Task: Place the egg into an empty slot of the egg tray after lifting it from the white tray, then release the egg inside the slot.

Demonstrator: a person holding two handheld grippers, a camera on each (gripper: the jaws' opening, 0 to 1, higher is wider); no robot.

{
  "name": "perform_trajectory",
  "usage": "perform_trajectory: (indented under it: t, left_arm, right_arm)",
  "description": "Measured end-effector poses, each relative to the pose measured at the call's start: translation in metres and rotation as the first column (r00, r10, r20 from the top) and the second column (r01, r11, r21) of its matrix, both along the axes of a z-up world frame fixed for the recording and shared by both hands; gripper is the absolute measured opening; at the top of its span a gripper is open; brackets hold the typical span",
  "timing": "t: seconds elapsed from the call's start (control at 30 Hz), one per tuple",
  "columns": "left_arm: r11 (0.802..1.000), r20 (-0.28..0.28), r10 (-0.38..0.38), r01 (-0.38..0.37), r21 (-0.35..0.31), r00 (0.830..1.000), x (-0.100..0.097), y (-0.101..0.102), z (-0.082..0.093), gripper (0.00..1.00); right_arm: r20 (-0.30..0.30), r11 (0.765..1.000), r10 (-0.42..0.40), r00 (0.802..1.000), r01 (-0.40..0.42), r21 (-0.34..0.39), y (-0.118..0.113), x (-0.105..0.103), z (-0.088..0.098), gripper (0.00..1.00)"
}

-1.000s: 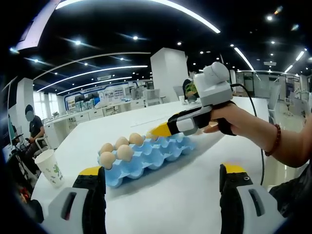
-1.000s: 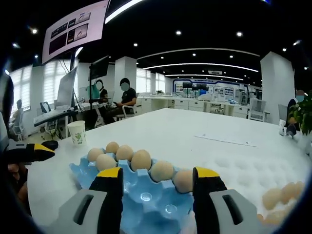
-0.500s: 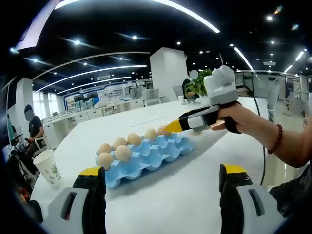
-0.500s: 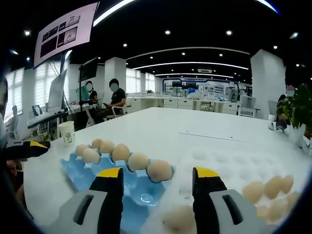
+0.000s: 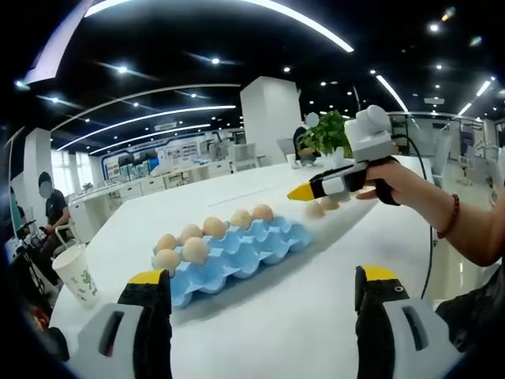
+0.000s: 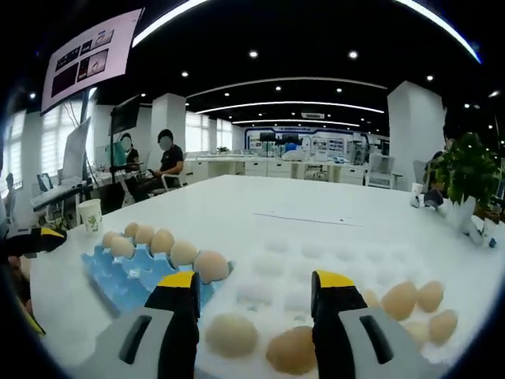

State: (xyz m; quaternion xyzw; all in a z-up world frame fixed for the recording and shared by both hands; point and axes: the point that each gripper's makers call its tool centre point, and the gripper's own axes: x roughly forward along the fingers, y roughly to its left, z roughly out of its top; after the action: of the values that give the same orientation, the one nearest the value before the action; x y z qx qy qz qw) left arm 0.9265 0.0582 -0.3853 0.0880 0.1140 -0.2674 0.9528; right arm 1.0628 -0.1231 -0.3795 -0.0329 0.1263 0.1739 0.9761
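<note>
In your left gripper view, your left gripper [image 5: 260, 316] has its fingers wide open and holds nothing. The blue egg tray [image 5: 237, 251] lies ahead on the white surface [image 5: 276, 316], between the fingers and well apart from them. Your right gripper [image 5: 304, 192] hovers past its far end.

In your right gripper view, the right gripper [image 6: 256, 304] is open and empty. One egg [image 6: 230, 335] lies in the white tray [image 6: 316, 268], just between the fingers.

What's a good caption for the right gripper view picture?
Open claw hovers over eggs in the white tray, beside the blue egg tray.
</note>
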Motion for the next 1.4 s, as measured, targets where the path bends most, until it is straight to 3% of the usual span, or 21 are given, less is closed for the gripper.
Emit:
perform_trajectory:
  t: [0.63,0.9,1.3,1.4]
  left_arm:
    - [1.000,-0.001,-0.012,0.012,0.009,1.000,-0.002,-0.004,0.000,0.99]
    - [1.000,-0.001,-0.007,0.007,0.011,1.000,-0.002,-0.002,0.001,0.99]
    - [1.000,0.000,0.006,-0.006,0.010,1.000,0.001,0.002,0.001,0.99]
    - [1.000,0.002,0.007,-0.007,0.009,1.000,0.001,0.003,0.002,0.99]
  right_arm:
    - [-0.030,0.987,-0.160,0.987,0.161,0.029,-0.067,0.004,-0.008,0.55]
    - [-0.069,0.981,-0.189,0.980,0.191,0.020,-0.078,0.014,-0.021,0.46]
    - [-0.107,0.973,-0.223,0.969,0.227,0.026,-0.086,0.027,-0.027,0.38]
    - [-0.131,0.968,-0.252,0.959,0.251,-0.024,-0.094,0.029,-0.035,0.32]
